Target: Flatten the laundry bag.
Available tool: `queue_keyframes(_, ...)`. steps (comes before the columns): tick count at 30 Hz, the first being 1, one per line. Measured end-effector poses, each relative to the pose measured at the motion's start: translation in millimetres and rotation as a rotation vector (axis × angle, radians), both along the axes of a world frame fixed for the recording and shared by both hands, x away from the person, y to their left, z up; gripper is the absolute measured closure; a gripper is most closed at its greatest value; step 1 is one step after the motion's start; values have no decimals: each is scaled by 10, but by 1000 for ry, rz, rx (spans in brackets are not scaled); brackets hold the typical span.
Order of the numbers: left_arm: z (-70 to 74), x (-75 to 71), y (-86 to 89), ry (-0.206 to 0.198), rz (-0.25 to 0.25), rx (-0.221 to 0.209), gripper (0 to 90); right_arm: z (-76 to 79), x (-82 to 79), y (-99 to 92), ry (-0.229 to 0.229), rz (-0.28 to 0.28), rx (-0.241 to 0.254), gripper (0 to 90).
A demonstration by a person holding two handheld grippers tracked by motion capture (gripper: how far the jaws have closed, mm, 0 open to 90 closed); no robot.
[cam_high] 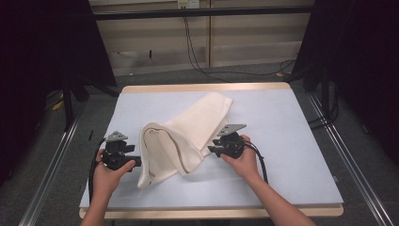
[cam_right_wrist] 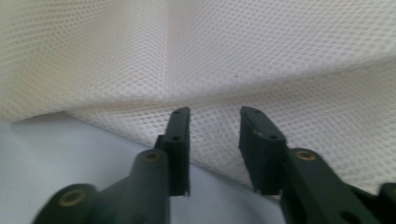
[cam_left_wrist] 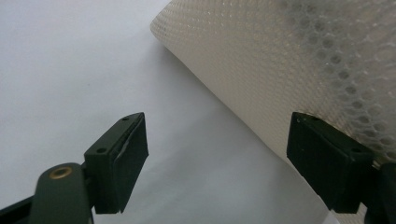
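Black jaws of the left gripper [cam_left_wrist: 215, 158] stand wide apart at the frame bottom, right jaw against the cream mesh cloth [cam_left_wrist: 289, 60], nothing clamped. Right gripper [cam_right_wrist: 214, 140] has a narrow gap between its jaws, cloth edge lying just past the tips. High view: cloth [cam_high: 188, 136] sits mid-table [cam_high: 291, 141], crumpled, between left gripper [cam_high: 136, 162] and right gripper [cam_high: 211, 148].
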State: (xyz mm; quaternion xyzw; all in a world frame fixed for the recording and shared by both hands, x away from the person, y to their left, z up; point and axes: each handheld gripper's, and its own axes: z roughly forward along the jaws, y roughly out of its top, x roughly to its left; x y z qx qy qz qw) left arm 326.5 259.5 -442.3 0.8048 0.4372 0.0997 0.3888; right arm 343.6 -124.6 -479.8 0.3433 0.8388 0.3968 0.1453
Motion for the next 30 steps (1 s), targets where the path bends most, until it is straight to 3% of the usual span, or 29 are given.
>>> queue_keyframes(1,1,-3,-3,-2,1,-1,203,-2,5,-6,1,-1,-6,490)
queue_keyframes(2,3,-3,-6,-2,-1,-2,203,-19,11,-4,36,-9,-14,428)
queue_keyframes(4,4,-3,-13,0,-2,2,204,-64,9,4,60,13,-37,401)
queue_keyframes(8,-5,8,-27,3,-7,-6,204,-66,30,30,47,17,-60,402)
queue_keyframes(11,-3,6,-26,2,-9,1,204,-76,36,29,40,31,-49,492)
queue_keyframes(13,-9,7,-36,2,-9,-1,204,-75,34,28,40,4,-47,588)
queue_keyframes(18,3,-2,-47,-3,-15,2,204,-45,15,93,18,29,-84,854)
queue_keyframes(22,-3,1,-36,3,-13,-4,204,-42,22,64,19,15,-71,873)
queue_keyframes(26,-17,19,-33,2,-11,-8,204,43,37,-113,6,3,-67,874)
queue_keyframes(30,-12,20,-55,1,-14,-1,210,108,61,-384,0,-47,-52,873)
